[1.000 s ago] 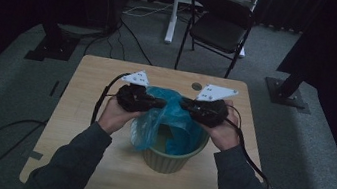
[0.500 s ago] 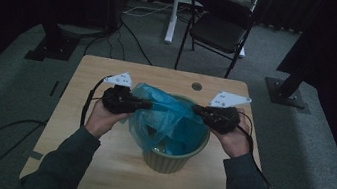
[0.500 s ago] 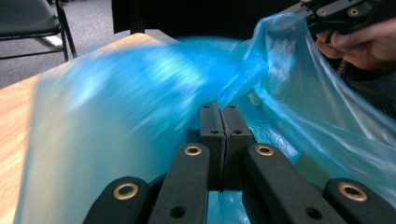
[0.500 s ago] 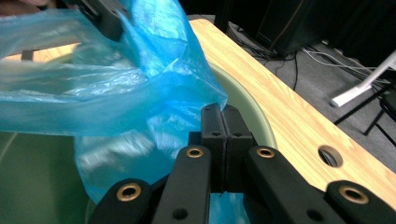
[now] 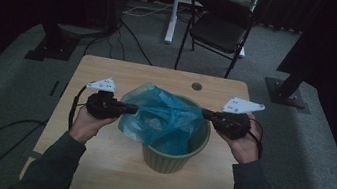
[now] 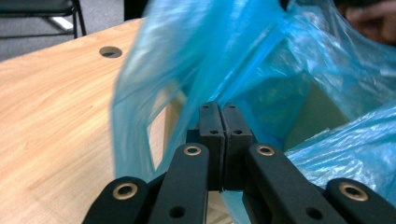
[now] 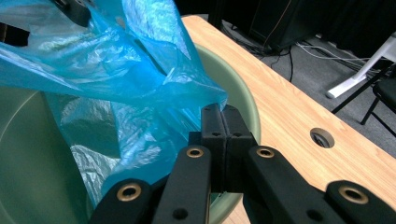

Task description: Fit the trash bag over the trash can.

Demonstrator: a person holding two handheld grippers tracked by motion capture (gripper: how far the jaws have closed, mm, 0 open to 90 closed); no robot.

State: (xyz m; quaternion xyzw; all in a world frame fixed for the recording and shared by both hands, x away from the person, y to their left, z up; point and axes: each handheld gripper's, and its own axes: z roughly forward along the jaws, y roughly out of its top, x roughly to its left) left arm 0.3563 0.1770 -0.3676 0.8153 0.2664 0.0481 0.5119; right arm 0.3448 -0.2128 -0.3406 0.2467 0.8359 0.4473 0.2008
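Over the green bin (image 5: 174, 152) on the counter (image 5: 111, 162), we see a blue bag (image 5: 165, 119) stretched between our two grippers. Left gripper (image 5: 130, 109) has its fingers clamped on the bag's left edge, though they have just eased slightly; right gripper (image 5: 205, 113) pinches the right edge.

A dim recording studio or lab: black curtains, grey carpet, loose cables (image 5: 128, 43), stand bases (image 5: 288, 89), one folding chair (image 5: 219, 29).
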